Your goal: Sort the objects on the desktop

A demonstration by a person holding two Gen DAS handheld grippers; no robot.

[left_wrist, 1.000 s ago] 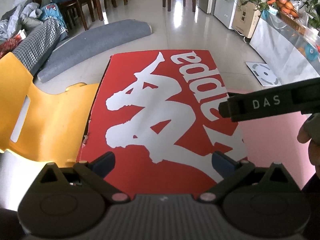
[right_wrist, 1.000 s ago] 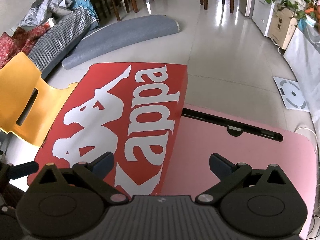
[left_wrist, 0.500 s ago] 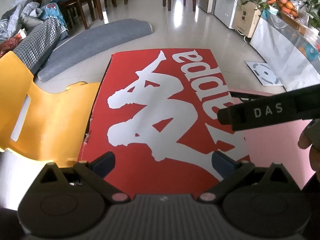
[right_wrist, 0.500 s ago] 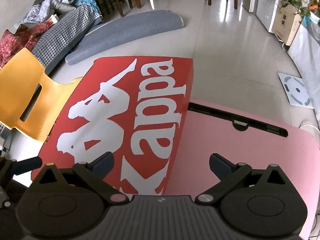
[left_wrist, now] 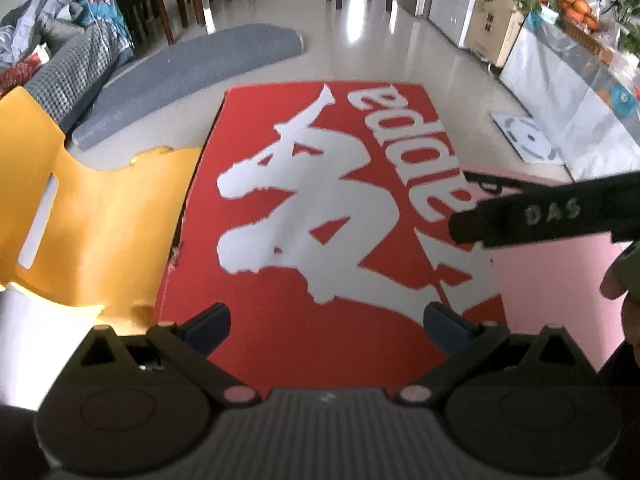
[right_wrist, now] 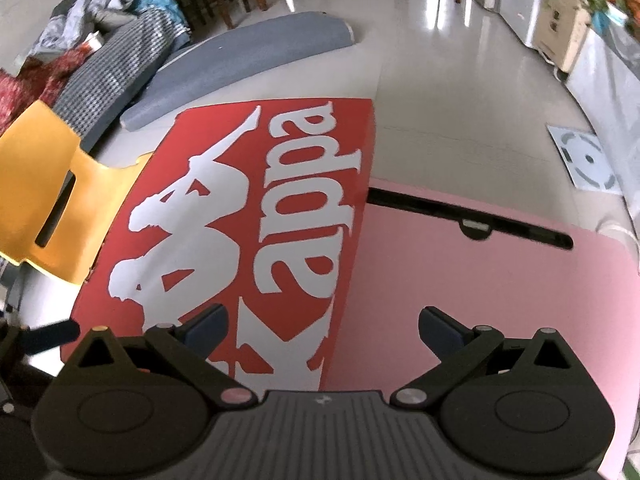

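A large red box lid with a white logo (left_wrist: 320, 220) (right_wrist: 248, 216) lies flat on the left part of a pink tabletop (left_wrist: 560, 280) (right_wrist: 460, 288). My left gripper (left_wrist: 326, 324) hovers open above the lid's near edge, nothing between its fingers. My right gripper (right_wrist: 322, 326) is open too, above the lid's right edge where it meets the pink surface. In the left wrist view, a black finger of the right gripper marked DAS (left_wrist: 540, 216) reaches in from the right, with a hand (left_wrist: 620, 280) behind it.
A yellow plastic chair (left_wrist: 80, 220) (right_wrist: 44, 200) stands against the lid's left side. A black slot (right_wrist: 468, 220) runs along the pink table's far edge. On the tiled floor beyond lie a grey mat (left_wrist: 188, 76), piled fabrics and a white scale (right_wrist: 584, 160).
Both views have shifted slightly forward and down over the red lid. The right gripper's finger sits a little lower in the left wrist view. Both grippers stay open.
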